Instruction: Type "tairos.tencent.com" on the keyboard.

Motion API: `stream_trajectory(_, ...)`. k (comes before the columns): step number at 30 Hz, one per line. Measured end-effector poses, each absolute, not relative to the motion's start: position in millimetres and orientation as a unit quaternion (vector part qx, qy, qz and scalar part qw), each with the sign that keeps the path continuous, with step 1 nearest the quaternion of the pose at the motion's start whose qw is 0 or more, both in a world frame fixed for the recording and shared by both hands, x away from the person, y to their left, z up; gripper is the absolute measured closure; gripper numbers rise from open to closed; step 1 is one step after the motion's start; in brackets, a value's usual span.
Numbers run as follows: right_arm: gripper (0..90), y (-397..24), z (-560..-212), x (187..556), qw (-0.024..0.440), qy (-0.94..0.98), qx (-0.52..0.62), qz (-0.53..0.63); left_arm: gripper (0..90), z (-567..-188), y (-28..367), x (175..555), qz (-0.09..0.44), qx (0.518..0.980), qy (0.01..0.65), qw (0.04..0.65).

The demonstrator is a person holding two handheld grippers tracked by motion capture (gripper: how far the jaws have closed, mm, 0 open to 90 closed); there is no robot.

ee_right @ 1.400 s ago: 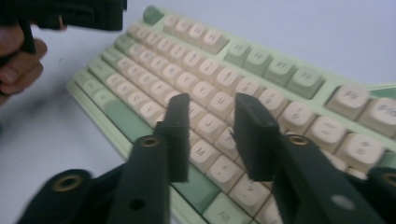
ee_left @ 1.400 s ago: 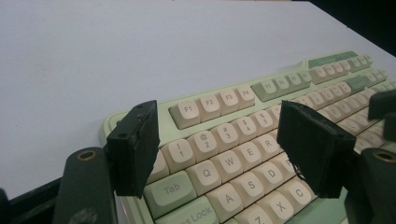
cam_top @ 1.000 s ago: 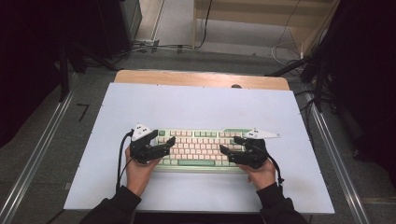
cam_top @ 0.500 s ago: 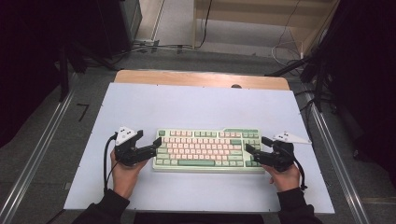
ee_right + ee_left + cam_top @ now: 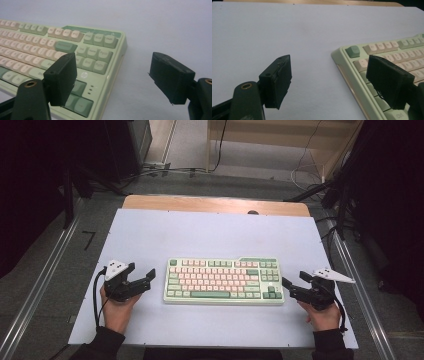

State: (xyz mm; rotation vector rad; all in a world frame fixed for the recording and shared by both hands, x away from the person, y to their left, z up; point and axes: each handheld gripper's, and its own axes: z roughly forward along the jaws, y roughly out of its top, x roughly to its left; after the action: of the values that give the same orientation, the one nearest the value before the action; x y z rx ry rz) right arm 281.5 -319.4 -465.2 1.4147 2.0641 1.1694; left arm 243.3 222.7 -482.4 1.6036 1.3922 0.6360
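On the keyboard (image 5: 75, 57) in your right gripper view you can read an "hp" logo at about 5 o'clock of the key field, beside three small indicator dots. The green keys nearby carry faint legends; "PgUp" and "PgDn" are just legible, the others blur. In your left gripper view, a key at the 5 o'clock edge seems to read "Ctrl".

One keyboard (image 5: 223, 281) lies on one bench (image 5: 215, 232). Two grippers are there: the left gripper (image 5: 150, 279) and the right gripper (image 5: 287, 287), each carrying two black jaws and held by one hand, two hands altogether.
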Motion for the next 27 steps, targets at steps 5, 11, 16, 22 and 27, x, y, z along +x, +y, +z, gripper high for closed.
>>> stream_trajectory(5, 20.0, -330, -467, 278, 0.197, 0.73, 0.511, 0.409, 20.8, -485, 229, 241, 0.268, 0.64, 0.572, 0.438)
stream_trajectory(11, 20.0, -344, -469, 275, 0.212, 0.723, 0.523, 0.398, 20.8, -487, 230, 240, 0.274, 0.641, 0.576, 0.427)
stream_trajectory(16, 20.0, -356, -472, 274, 0.226, 0.715, 0.536, 0.387, 20.8, -488, 229, 241, 0.273, 0.643, 0.578, 0.423)
stream_trajectory(22, 20.0, -368, -475, 273, 0.232, 0.705, 0.553, 0.379, 20.8, -490, 229, 242, 0.272, 0.646, 0.58, 0.415)
stream_trajectory(27, 20.1, -372, -476, 274, 0.234, 0.7, 0.562, 0.373, 20.8, -494, 233, 246, 0.265, 0.642, 0.594, 0.406)
